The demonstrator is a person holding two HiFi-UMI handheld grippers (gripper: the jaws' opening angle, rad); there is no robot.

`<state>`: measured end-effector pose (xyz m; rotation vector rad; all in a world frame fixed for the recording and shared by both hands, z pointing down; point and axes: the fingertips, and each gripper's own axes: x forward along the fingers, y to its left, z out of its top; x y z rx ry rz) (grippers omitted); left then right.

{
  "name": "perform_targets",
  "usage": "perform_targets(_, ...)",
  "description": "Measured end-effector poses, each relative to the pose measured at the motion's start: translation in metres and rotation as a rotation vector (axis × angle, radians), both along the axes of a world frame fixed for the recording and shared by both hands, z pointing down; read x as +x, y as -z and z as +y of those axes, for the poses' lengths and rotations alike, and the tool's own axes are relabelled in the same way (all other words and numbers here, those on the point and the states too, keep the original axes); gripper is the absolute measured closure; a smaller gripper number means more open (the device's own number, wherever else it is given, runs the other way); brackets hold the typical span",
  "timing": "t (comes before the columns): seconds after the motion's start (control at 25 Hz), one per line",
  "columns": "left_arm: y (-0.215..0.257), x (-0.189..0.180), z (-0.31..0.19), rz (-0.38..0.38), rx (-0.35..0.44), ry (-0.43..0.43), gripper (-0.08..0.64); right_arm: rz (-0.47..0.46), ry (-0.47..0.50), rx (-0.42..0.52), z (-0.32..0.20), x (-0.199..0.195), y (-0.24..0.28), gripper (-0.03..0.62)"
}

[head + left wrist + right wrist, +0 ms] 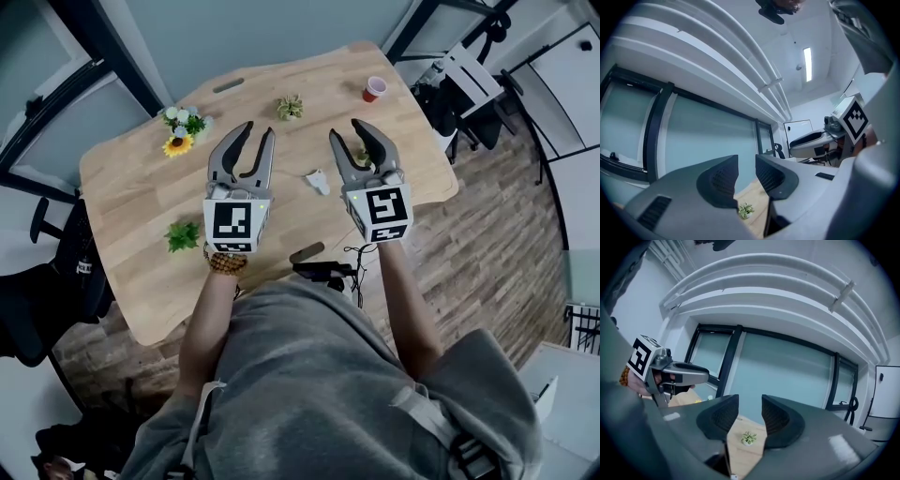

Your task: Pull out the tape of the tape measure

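Note:
A small white object, seemingly the tape measure, lies on the wooden table near its middle. Both grippers are held side by side high above the table, pointing level and away from me. My left gripper is open with nothing between its jaws. My right gripper is also open and empty. The white object sits on the table below and between them, and neither gripper touches it. It does not show in either gripper view. Each gripper view shows a glass wall beyond the jaws.
On the table stand a red cup at the far right, a small succulent at the back, flowers at the far left and a green plant at the near left. A black device with cables hangs at the near edge.

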<state>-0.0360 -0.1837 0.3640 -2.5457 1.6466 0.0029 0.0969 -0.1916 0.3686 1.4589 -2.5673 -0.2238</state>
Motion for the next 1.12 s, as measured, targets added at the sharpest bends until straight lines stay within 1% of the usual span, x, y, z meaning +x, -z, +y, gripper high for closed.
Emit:
perform_targets(0.08, 0.005, 0.001, 0.004, 0.006, 0.012, 0.005, 0.446, -0.003, -0.001, 0.055, 0.007, -0.008, 0.015, 0.434)
perform_targets(0.12, 0.006, 0.001, 0.007, 0.010, 0.013, 0.011, 0.446, 0.002, -0.008, 0.086, 0.011, -0.011, 0.021, 0.457)
perform_targets(0.2, 0.004, 0.001, 0.011, 0.014, 0.012, 0.023, 0.446, 0.012, -0.019, 0.123, 0.017, -0.016, 0.025, 0.466)
perform_targets(0.4, -0.004, 0.001, 0.018, 0.014, 0.011, 0.031, 0.453, -0.018, -0.026, 0.110, 0.030, -0.025, 0.016, 0.479)
perform_targets(0.48, -0.007, -0.001, 0.022, 0.015, 0.015, 0.041, 0.462, -0.026, -0.028, 0.111, 0.036, -0.028, 0.013, 0.506)
perform_targets(0.64, -0.016, 0.001, 0.029, 0.013, 0.012, 0.039, 0.480, -0.044, -0.033, 0.112, 0.044, -0.031, 0.008, 0.529)
perform_targets(0.68, -0.018, 0.002, 0.030, 0.011, 0.011, 0.037, 0.482, -0.048, -0.036, 0.113, 0.045, -0.031, 0.007, 0.548)
perform_targets(0.8, -0.021, 0.002, 0.032, 0.012, 0.006, 0.033, 0.491, -0.059, -0.046, 0.112, 0.048, -0.029, 0.004, 0.568)
perform_targets(1.12, -0.033, 0.007, 0.040, 0.015, -0.004, 0.017, 0.517, -0.076, -0.061, 0.090, 0.051, -0.031, -0.008, 0.583)
